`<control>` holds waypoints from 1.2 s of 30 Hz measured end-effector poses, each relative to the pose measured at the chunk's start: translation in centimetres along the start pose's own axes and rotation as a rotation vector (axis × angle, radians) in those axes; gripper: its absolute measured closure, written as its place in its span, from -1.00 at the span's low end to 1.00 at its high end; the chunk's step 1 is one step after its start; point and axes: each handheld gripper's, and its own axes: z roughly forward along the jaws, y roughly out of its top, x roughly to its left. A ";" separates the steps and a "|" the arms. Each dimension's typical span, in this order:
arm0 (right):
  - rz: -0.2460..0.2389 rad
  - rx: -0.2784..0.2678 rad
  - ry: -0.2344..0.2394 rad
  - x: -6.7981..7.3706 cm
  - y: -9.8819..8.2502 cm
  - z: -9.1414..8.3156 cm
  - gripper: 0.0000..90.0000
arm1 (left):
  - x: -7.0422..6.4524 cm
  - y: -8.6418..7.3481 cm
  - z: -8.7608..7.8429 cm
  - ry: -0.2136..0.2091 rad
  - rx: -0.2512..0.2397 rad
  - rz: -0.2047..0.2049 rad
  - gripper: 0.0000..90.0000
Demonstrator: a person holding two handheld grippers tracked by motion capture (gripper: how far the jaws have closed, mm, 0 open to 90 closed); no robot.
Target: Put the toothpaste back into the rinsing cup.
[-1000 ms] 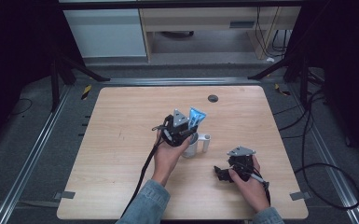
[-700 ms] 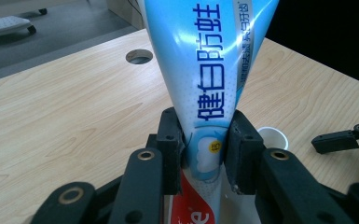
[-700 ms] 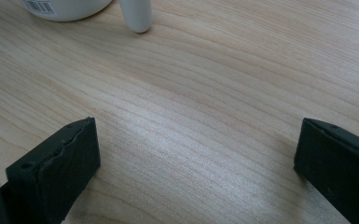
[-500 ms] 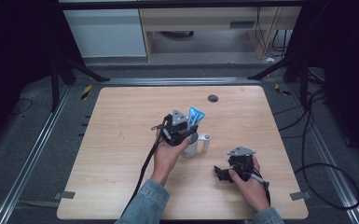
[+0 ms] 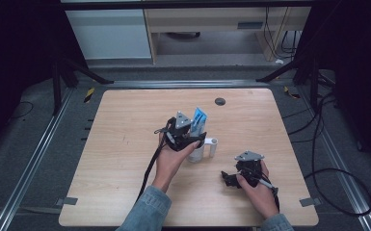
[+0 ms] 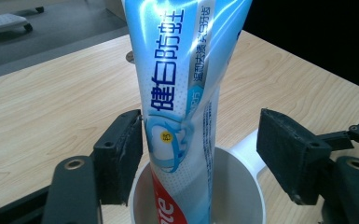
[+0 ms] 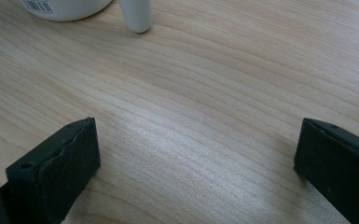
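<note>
The wooden table carried the whole work area, with a small dark disc near its far edge. Near the table's middle stood a white cup with a side handle. A blue-and-white toothpaste tube stood in the cup, its lower end inside and its upper part leaning slightly above the rim.

The left gripper straddled the tube just above the cup's rim. Its jaws had just been opening: the tube stood between them, the pad on the left of the left gripper view lay at or against the tube's edge, and the other pad stood well clear. The grip therefore appeared released, with the tube resting in the cup.

The right gripper rested low over bare table, near the cup on the person's right, its jaws spread wide and holding nothing.

The step in hand was judged to be the release and withdrawal. To do it well:

1. Open the jaws until both pads clear the tube.
2. Lift the left gripper straight up along the tube, avoiding sideways drag that could tip the cup.
3. Keep the right gripper ready to steady the cup by its wall.
</note>
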 end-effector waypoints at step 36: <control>0.000 0.000 0.001 0.0 0.0 0.0 -0.99 | 4.5 -2.5 -7.3 0.072 0.039 0.022 -0.83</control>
